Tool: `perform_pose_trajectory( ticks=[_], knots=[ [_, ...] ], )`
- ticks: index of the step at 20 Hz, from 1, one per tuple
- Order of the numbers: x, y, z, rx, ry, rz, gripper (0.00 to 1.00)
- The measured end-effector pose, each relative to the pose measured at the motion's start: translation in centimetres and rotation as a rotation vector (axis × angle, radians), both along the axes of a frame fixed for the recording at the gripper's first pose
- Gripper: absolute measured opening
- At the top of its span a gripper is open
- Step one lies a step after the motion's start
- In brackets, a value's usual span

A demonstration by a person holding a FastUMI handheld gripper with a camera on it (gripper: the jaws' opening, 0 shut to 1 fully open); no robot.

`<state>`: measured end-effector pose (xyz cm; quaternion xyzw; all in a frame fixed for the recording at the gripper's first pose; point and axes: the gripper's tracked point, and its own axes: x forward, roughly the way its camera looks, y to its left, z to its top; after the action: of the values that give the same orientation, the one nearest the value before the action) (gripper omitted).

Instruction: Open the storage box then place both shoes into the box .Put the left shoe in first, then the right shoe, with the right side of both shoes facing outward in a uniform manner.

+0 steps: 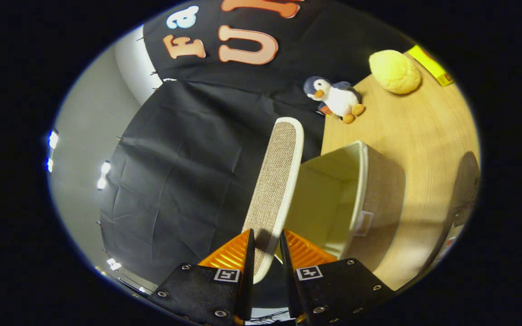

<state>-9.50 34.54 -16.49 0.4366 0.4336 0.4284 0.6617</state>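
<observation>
Woven lid (275, 181) pinched by its edge in gripper (264, 246), swung up from box (356, 199) on table (415, 136). Box open and empty so far. Thin hold near the rim: could slip and let lid drop shut, or drag box sideways toward penguin (335, 97).

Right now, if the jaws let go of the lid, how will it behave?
The lid looks like a stiff, flat panel: it keeps straight while the gripper pinches one edge. It seems light. Released, it would probably drop back over the open box.
</observation>
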Motion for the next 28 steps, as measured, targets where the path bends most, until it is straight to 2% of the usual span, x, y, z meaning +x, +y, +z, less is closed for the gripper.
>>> perform_pose_trajectory(
  ticks=[5,14,17,18,21,22,24,28],
  knots=[
    [0.6,5.7,3.4,-0.018,-0.100,0.050,0.31],
    [-0.4,15.0,4.6,-0.052,-0.116,0.131,0.31],
    [-0.2,16.4,4.2,-0.086,-0.124,0.127,0.31],
    [-0.1,16.3,3.8,-0.107,-0.130,0.123,0.33],
    [-0.5,16.1,2.7,-0.156,-0.134,0.131,0.49],
    [-0.5,15.6,2.4,-0.173,-0.144,0.123,0.50],
    [-0.3,13.7,2.0,-0.210,-0.176,0.098,0.53],
    [0.2,8.7,-0.5,-0.323,-0.223,0.040,0.68]
  ],
)
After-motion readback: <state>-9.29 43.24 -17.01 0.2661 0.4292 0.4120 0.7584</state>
